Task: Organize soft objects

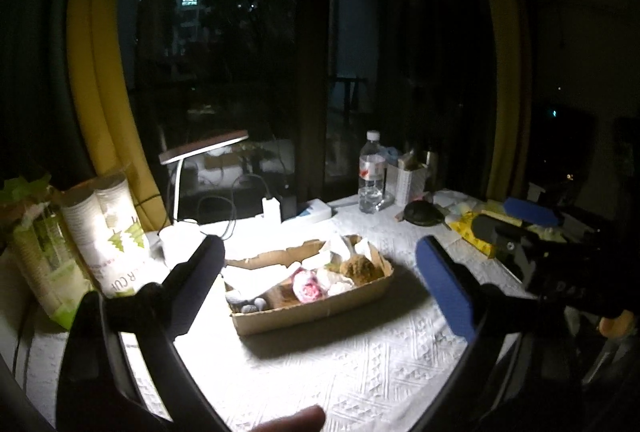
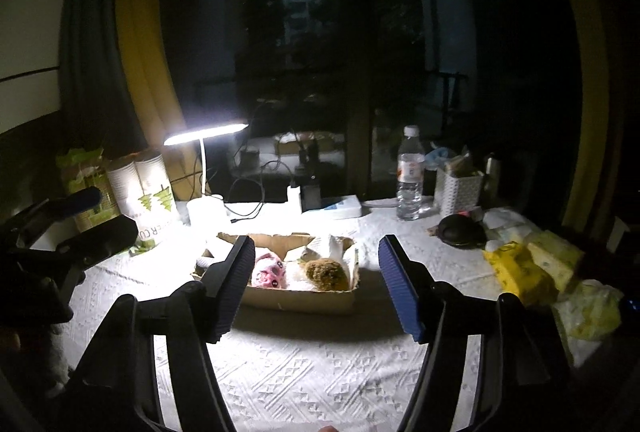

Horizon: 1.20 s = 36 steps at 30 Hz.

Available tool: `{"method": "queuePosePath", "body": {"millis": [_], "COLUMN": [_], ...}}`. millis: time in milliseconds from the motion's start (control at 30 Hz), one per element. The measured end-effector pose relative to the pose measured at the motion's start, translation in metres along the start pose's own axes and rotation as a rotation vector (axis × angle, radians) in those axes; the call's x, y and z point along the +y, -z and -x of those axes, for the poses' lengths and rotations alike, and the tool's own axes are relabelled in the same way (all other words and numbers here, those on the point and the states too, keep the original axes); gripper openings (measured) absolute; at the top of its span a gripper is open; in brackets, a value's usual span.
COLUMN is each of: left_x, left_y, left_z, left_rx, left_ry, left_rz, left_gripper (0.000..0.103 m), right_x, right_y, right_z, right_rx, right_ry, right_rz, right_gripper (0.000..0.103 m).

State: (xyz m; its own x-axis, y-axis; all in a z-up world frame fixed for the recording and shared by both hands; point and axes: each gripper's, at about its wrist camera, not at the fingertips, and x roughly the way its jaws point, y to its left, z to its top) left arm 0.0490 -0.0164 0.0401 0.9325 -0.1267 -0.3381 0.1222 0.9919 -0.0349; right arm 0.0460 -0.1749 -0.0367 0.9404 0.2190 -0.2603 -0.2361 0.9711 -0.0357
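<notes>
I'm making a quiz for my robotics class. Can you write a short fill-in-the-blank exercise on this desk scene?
1. The pink plush toy and the brown plush toy lie in a ____ box.
2. Both the left claw and the right claw are ____ and hold nothing.
3. The lit desk lamp stands to the ____ of the water bottle.

Missing words: cardboard; open; left

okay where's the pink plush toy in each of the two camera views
Left wrist: the pink plush lies in the cardboard box, centre of frame, between the open left gripper fingers.
Right wrist: the pink plush is in the box's left half, beside the right gripper left finger.
Shared landmark: water bottle behind the box, right.
</notes>
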Motion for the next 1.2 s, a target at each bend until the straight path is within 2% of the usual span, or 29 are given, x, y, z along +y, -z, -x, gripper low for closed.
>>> {"method": "queuePosePath", "body": {"millis": [100,433,1200], "left_x": [-0.002,-0.015,-0.023], "left_y": [-0.005,-0.013,-0.013], "left_z": [0.009,0.021,0.025], "left_rx": [-0.011,-0.026,-0.038], "left_ry": [0.003,0.021,0.025], "left_rz": [0.003,-0.014,-0.041], "left_gripper": [0.098,0.098,0.098], "right_x": [-0.001,-0.006,-0.006], "right_y": [-0.003,-0.008,-0.008], "right_z": [0.014,0.042,0.047], "right_rx": [-0.026,-0.067,-0.068], "right_ry": [0.013,0.059,0.064], "right_rz": [0.001,-0.002,-0.005], "right_gripper": [0.073,0.073,0.074]}}
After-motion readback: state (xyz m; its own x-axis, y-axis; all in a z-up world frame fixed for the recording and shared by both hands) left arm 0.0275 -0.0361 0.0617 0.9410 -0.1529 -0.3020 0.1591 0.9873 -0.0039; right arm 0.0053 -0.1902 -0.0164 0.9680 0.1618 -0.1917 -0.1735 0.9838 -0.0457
